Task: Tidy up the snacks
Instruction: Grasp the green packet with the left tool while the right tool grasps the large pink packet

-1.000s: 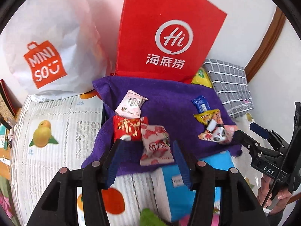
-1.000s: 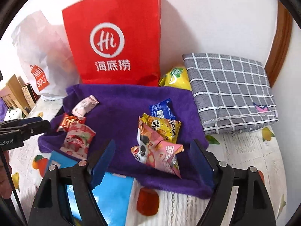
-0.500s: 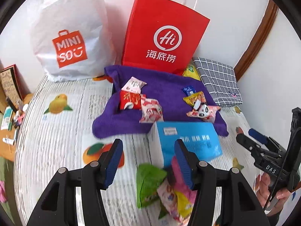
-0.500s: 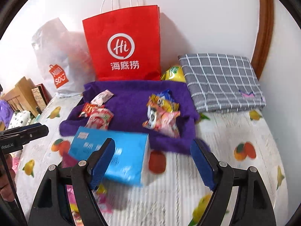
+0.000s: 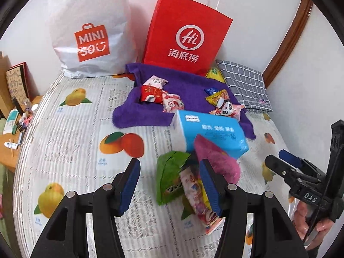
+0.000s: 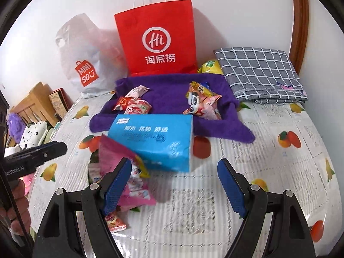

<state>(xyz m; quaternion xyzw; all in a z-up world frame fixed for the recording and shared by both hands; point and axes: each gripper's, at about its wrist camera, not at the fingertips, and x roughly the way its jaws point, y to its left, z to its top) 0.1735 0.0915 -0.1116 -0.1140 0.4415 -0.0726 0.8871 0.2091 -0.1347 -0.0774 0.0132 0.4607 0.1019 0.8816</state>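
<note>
With both jaws spread and empty, best to lower the left gripper squarely over the near green packet, sparing the blue tissue pack.

Left gripper and right gripper are held angled downward, jaws parted, nothing gripped; each is carried by a hand.

The white plastic bag reads "MINISO" on an orange bag logo. The red paper bag carries a circled "Hi" above "海底捞". The neighbouring tongs' black body says "DAS" (the blue tissue pack's lettering is too blurred).
</note>
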